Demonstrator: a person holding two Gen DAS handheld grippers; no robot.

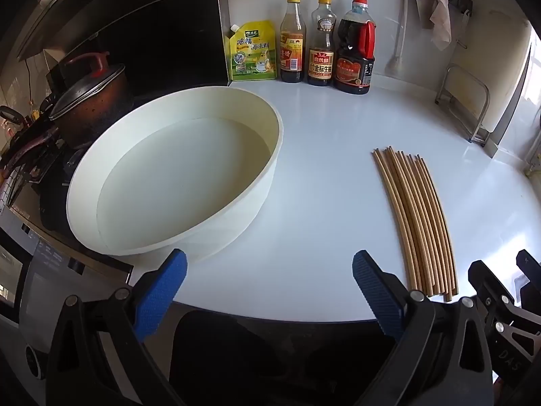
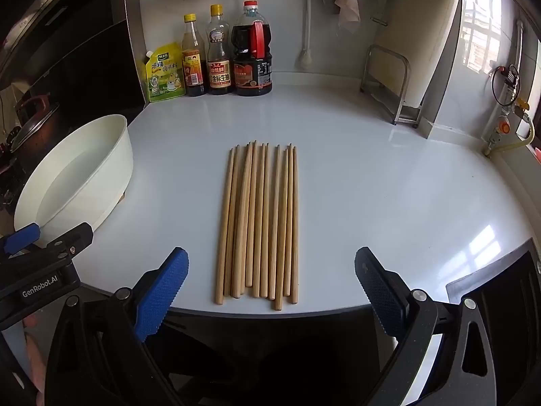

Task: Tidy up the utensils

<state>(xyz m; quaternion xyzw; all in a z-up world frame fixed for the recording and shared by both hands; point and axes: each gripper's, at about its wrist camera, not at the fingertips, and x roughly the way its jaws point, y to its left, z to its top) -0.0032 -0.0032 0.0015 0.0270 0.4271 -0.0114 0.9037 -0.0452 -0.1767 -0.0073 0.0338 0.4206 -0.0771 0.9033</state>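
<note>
At the far left a lidded pot (image 1: pixel 89 101) sits on the stove, and beside it a white basin (image 1: pixel 175 176) holding water stands on the tabletop (image 2: pixel 372 186). The left claw (image 1: pixel 268 291) hangs over the near edge, spread wide and holding nothing. The chopsticks (image 2: pixel 260 220) lie side by side in a loose row near the front edge, well apart from the basin. The right claw (image 2: pixel 270 291) hovers just short of their near ends, equally released. Nothing looks begun yet; the next move probably calls for lowering the right claw over the row and gathering the sticks.
</note>
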